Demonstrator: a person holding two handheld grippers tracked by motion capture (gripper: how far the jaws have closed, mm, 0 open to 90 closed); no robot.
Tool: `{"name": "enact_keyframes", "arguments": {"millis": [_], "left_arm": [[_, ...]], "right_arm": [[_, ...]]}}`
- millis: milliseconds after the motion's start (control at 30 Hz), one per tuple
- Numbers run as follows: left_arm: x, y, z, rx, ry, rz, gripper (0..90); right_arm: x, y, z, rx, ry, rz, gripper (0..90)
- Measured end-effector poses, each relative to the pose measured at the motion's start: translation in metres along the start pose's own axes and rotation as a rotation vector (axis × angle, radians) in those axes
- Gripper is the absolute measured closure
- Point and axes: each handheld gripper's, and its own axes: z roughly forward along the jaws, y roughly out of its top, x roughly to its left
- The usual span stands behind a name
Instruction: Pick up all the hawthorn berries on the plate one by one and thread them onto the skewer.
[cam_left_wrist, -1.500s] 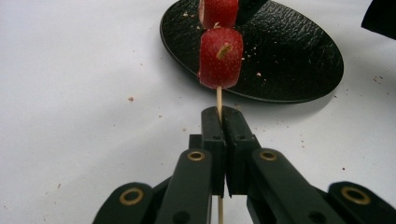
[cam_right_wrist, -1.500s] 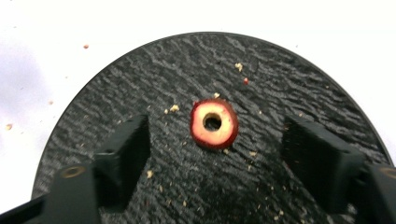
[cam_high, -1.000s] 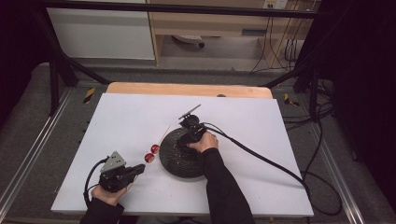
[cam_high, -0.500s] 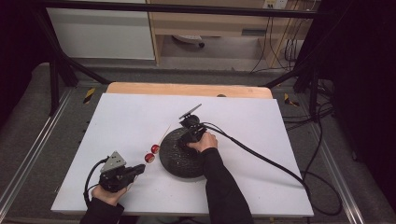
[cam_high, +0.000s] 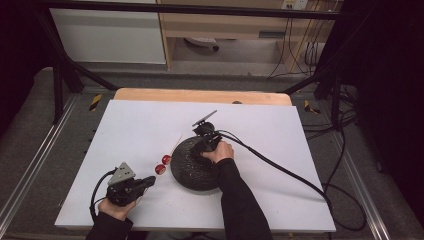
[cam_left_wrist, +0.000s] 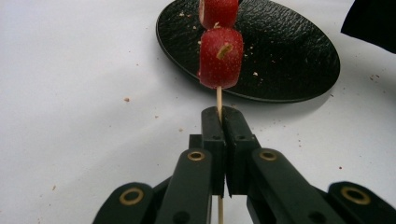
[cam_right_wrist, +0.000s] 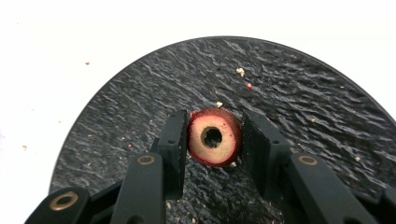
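Up close, the right gripper (cam_right_wrist: 212, 140) has just closed its jaws on a cored red fruit slice (cam_right_wrist: 215, 137) over the round black textured plate (cam_right_wrist: 299, 93); the left gripper (cam_left_wrist: 223, 126) clamps a thin wooden skewer (cam_left_wrist: 218, 98) carrying 2 red pieces (cam_left_wrist: 220, 57).

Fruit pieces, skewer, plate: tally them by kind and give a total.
Red fruit pieces on the skewer: 2
Cored fruit piece between the right gripper's jaws: 1
Wooden skewer: 1
Black plate: 1
Total: 5

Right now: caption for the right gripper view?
Right tool clamps a cored red fruit slice lying on the black textured plate.
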Motion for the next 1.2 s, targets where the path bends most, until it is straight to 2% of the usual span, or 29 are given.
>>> {"name": "enact_keyframes", "arguments": {"millis": [433,500,800,1000,1100,1200], "left_arm": [[-0.002,0.000,-0.001,-0.003,-0.002,0.006,88.1],[-0.002,0.000,-0.001,-0.005,-0.001,0.008,88.1],[-0.005,0.001,-0.001,-0.011,-0.006,0.014,88.1],[-0.007,0.001,-0.001,-0.014,-0.011,0.017,88.1],[-0.008,0.001,-0.001,-0.018,-0.013,0.019,88.0],[-0.009,0.001,-0.001,-0.021,-0.014,0.020,88.0]], "right_arm": [[0.009,-0.002,-0.024,-0.037,0.018,0.004,62.3],[0.011,-0.003,-0.028,-0.057,0.026,0.005,62.3],[0.011,-0.021,-0.044,-0.178,0.093,0.035,62.3],[0.013,-0.040,-0.052,-0.309,0.170,0.065,62.3],[0.015,-0.050,-0.053,-0.364,0.187,0.080,62.3],[0.017,-0.059,-0.054,-0.436,0.225,0.101,62.3]]}}
